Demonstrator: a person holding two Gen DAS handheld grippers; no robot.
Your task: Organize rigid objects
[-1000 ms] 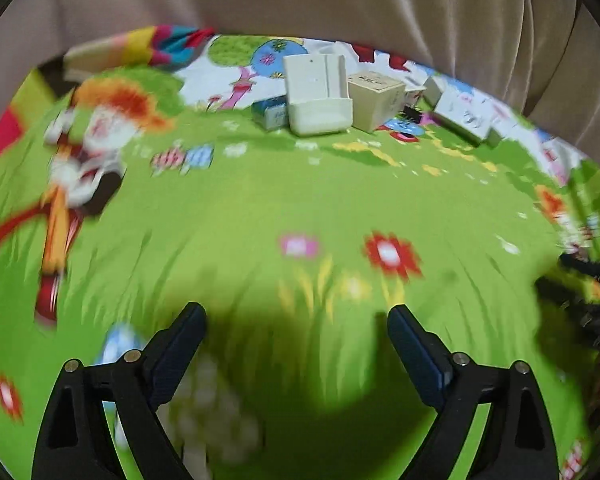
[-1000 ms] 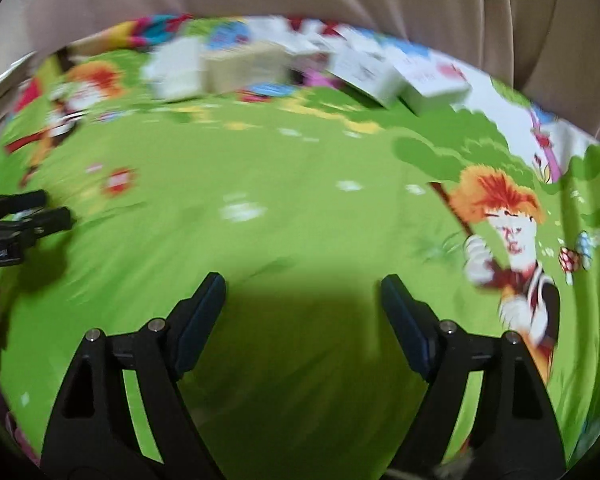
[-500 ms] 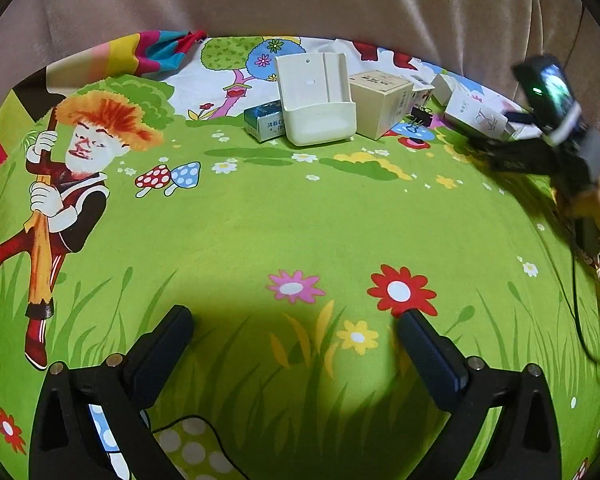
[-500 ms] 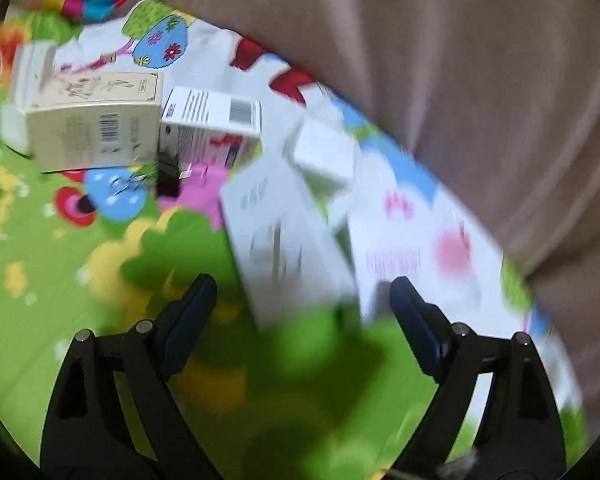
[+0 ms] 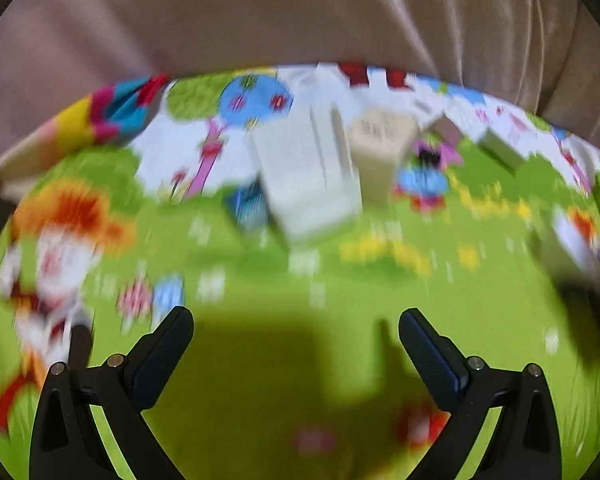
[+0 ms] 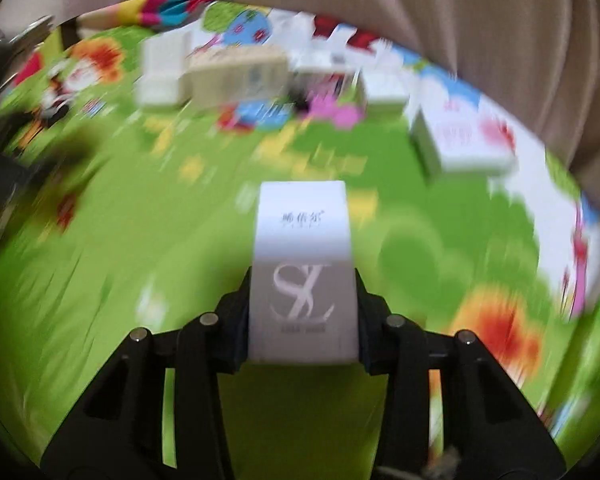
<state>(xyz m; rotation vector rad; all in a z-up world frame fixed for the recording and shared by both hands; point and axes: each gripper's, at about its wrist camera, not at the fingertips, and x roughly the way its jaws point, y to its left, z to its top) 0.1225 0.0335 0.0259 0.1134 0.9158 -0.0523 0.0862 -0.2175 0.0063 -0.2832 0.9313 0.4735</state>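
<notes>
The cream holder [image 5: 308, 184] stands at the far side of the mat [image 5: 260, 280] beside a tan box [image 5: 382, 148], and blur hides whatever is in it. A white box [image 6: 303, 276] with a silver monogram and small print on top sits between the right gripper's [image 6: 303, 312] closing jaws, both pads against its sides, above the green mat. Half a second ago those jaws stood wide and empty over the far boxes; the left gripper [image 5: 296, 332] is wide and empty.
</notes>
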